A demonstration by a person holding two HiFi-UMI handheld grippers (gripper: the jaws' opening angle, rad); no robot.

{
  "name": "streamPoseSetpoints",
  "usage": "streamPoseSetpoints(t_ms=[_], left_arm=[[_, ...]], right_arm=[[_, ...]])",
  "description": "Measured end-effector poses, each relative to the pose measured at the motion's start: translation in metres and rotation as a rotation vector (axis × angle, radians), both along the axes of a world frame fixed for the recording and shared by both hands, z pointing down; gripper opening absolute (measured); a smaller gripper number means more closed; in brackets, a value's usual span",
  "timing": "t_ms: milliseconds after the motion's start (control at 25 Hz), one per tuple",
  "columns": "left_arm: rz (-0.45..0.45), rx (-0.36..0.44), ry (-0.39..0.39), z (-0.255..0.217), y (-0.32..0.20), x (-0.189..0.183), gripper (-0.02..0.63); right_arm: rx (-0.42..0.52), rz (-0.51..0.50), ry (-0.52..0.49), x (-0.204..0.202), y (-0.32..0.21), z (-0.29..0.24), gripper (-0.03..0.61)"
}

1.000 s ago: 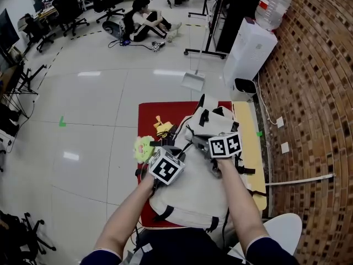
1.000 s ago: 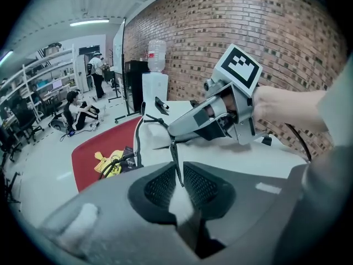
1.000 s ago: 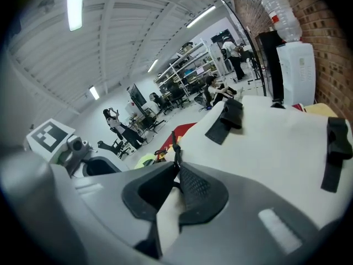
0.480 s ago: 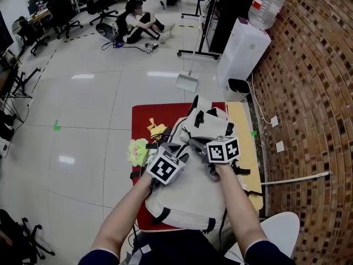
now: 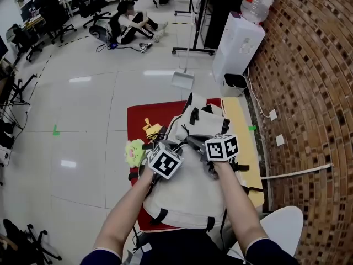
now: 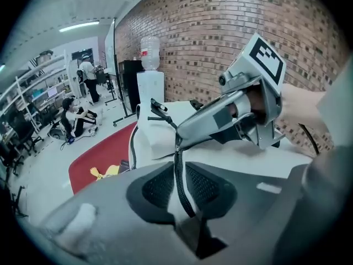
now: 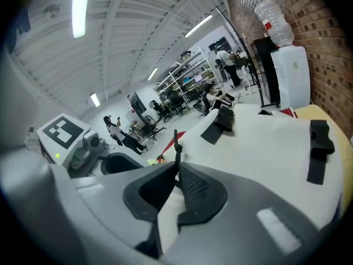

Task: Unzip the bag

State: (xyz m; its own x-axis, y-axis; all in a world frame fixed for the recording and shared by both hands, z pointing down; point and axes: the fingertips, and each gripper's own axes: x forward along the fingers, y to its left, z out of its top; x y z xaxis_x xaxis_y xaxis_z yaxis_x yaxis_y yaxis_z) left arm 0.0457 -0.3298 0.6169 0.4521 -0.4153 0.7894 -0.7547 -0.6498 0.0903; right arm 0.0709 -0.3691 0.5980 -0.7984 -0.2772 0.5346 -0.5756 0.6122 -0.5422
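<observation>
- Far left, floor: person point(image 5: 128, 24) seated, well apart from the work area.
- Left edge of surface point(image 5: 243, 131): green plush toy point(image 5: 132, 151) just beside the bag's left side. Yellow toy point(image 5: 150, 129) lies behind it on the red mat point(image 5: 138, 117).
- left gripper point(image 6: 179, 170): angled down over the bag's upper part, jaws just been closing. Black zip-pull cord point(image 6: 177, 162) runs btwn the pads w/ white fabric showing either side of it. Pads not pressing on it, so the gripper is released.
- Zip-pull cord: leads from btwn the left gripper's jaws up to the right gripper's tip.
- Bag point(image 5: 190, 195): white backpack w/ black straps, lying flat on the red mat at ctr of surface, under both grippers, bottom end nearest the person. Whether the zip is undone: cannot tell.
- right gripper point(image 7: 177, 170): jaws just been closing. Pad tips are clenched on the cord's upper end, which pokes out above them. White bag fabric shows in the wedge btwn the pads lower down.
- Right of bag: bare tan strip of surface.
- Beyond, right: dustpan point(image 5: 182, 80) on the floor, water dispenser point(image 5: 236, 43) w/ bottle on top, brick wall point(image 5: 309, 93).
</observation>
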Motion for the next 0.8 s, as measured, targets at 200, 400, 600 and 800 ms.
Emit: streamPoseSetpoints(t_ms=[200, 400, 600, 800], left_arm=[[-0.017, 0.018, 0.048, -0.005, 0.0, -0.003, 0.064], [-0.016, 0.023, 0.075, -0.011, 0.001, -0.005, 0.064], [-0.008, 0.012, 0.093, -0.011, 0.006, -0.003, 0.061], [-0.01, 0.019, 0.101, -0.014, 0.006, -0.004, 0.055]], right_arm=[[-0.057, 0.046, -0.013, 0.014, 0.001, 0.007, 0.028], [-0.106, 0.093, -0.022, 0.033, 0.005, 0.012, 0.028], [-0.14, 0.133, -0.038, 0.042, 0.01, 0.018, 0.025], [-0.053, 0.06, -0.01, 0.04, 0.012, 0.013, 0.038]])
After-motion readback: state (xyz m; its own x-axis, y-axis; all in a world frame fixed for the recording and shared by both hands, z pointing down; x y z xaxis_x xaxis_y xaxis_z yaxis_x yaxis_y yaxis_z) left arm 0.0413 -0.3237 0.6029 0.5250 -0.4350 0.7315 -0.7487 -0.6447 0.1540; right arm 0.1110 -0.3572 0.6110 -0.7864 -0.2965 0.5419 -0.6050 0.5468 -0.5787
